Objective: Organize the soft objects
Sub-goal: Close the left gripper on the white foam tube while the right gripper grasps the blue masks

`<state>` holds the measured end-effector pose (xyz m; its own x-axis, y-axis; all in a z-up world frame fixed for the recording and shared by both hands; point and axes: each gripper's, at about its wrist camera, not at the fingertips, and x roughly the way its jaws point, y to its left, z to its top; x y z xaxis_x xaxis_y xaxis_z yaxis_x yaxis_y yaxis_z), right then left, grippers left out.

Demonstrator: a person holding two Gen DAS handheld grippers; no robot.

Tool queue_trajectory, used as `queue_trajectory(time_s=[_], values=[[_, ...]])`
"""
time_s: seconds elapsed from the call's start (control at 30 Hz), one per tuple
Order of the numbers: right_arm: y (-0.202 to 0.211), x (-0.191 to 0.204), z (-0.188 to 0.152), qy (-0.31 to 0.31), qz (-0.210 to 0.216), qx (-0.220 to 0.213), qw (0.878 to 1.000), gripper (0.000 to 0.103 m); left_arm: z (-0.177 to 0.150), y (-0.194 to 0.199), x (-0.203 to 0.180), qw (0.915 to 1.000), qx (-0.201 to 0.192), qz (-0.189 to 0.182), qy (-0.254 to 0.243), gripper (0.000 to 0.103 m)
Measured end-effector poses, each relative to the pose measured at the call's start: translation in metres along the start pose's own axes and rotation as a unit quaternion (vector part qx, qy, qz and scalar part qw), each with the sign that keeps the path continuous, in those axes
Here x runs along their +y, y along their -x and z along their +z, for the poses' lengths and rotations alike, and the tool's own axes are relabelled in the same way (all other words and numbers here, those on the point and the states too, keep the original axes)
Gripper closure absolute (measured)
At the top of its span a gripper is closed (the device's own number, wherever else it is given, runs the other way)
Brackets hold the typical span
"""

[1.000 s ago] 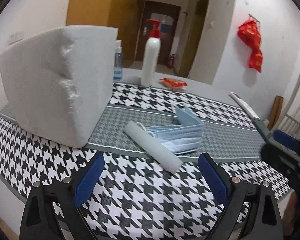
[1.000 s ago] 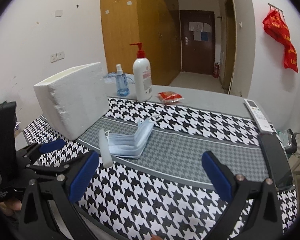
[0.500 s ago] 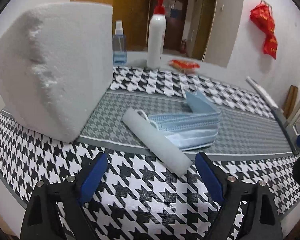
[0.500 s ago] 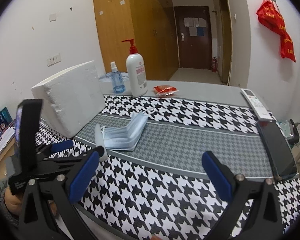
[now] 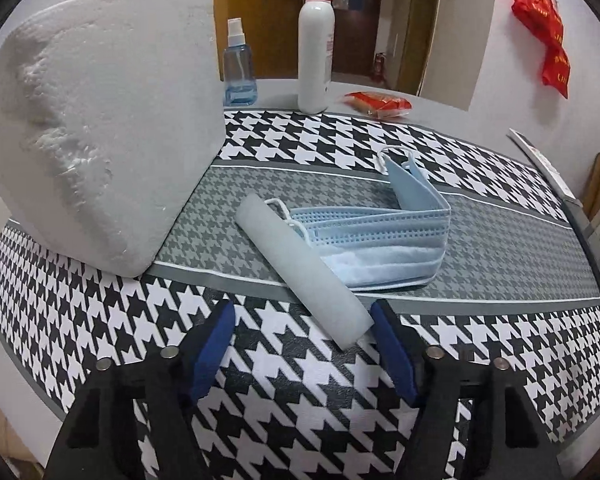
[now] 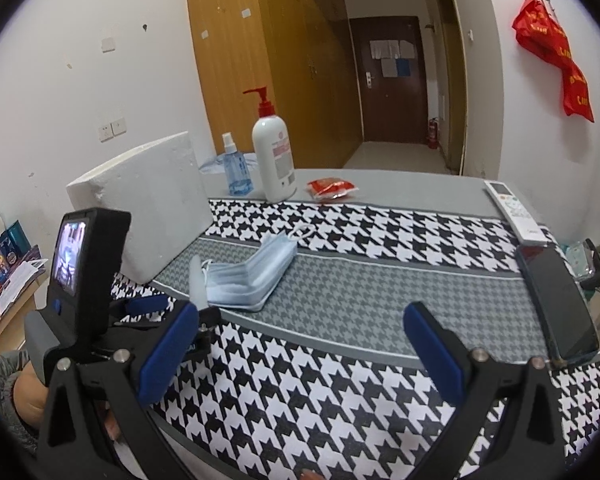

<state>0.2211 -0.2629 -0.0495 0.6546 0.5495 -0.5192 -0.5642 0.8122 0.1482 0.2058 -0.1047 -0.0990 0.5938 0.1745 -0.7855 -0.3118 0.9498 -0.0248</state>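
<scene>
A white foam roll (image 5: 302,270) lies slanted on the houndstooth cloth, its near end between my left fingertips. My left gripper (image 5: 304,336) is open around that end, its right pad close to or touching it. A stack of blue face masks (image 5: 380,236) lies against the roll's right side. A big white foam block (image 5: 100,120) stands to the left. In the right wrist view the roll (image 6: 198,280), masks (image 6: 252,276) and block (image 6: 148,200) lie ahead left. My right gripper (image 6: 300,352) is open and empty above the cloth, beside the left gripper (image 6: 156,308).
A pump bottle (image 5: 315,40), a blue spray bottle (image 5: 239,72) and a red packet (image 5: 380,103) stand at the back. A remote (image 6: 514,208) and a dark phone (image 6: 556,300) lie at the right edge. The table's near edge runs below both grippers.
My left gripper has moved forward and down to the roll's near end and its jaws have narrowed. My right gripper has stayed open, shifting only slightly.
</scene>
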Motion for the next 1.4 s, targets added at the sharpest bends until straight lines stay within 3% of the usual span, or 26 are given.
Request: queue_trajectory(time_s=[0.23, 0.6, 0.77, 0.93, 1.07, 1.13, 1.17, 1.23, 1.4], values=[[-0.007, -0.002, 0.001, -0.006, 0.009, 0.006, 1.0, 0.0, -0.001, 0.007, 0.009, 0.9997, 0.01, -0.022, 0.0, 0.06], [-0.014, 0.02, 0.006, 0.008, 0.025, 0.008, 1.0, 0.0, -0.005, 0.021, 0.036, 0.9998, 0.009, -0.016, 0.009, 0.061], [-0.024, 0.031, 0.012, 0.019, 0.032, 0.02, 0.999, 0.0, 0.0, 0.019, 0.049, 0.9978, 0.016, -0.045, 0.046, 0.061], [-0.037, 0.035, 0.018, 0.029, 0.027, 0.039, 0.998, 0.0, 0.006, 0.012, 0.041, 0.9971, 0.013, -0.059, 0.046, 0.061], [-0.04, 0.035, 0.021, 0.029, 0.025, 0.042, 0.998, 0.0, 0.009, 0.003, 0.034, 0.9967, 0.034, -0.056, 0.049, 0.061], [-0.041, 0.035, 0.021, 0.03, 0.021, 0.045, 0.998, 0.0, 0.012, 0.001, 0.032, 0.9951, 0.042, -0.072, 0.054, 0.062], [-0.042, 0.035, 0.022, 0.031, 0.021, 0.046, 0.998, 0.0, 0.013, 0.001, 0.032, 0.9952, 0.04, -0.069, 0.056, 0.065], [-0.046, 0.034, 0.024, 0.03, 0.017, 0.049, 0.998, 0.0, 0.014, -0.002, 0.033, 0.9956, 0.038, -0.058, 0.062, 0.08], [-0.058, 0.029, 0.028, 0.016, 0.016, 0.065, 0.998, 0.0, 0.015, -0.004, 0.039, 0.9952, 0.033, -0.069, 0.061, 0.088]])
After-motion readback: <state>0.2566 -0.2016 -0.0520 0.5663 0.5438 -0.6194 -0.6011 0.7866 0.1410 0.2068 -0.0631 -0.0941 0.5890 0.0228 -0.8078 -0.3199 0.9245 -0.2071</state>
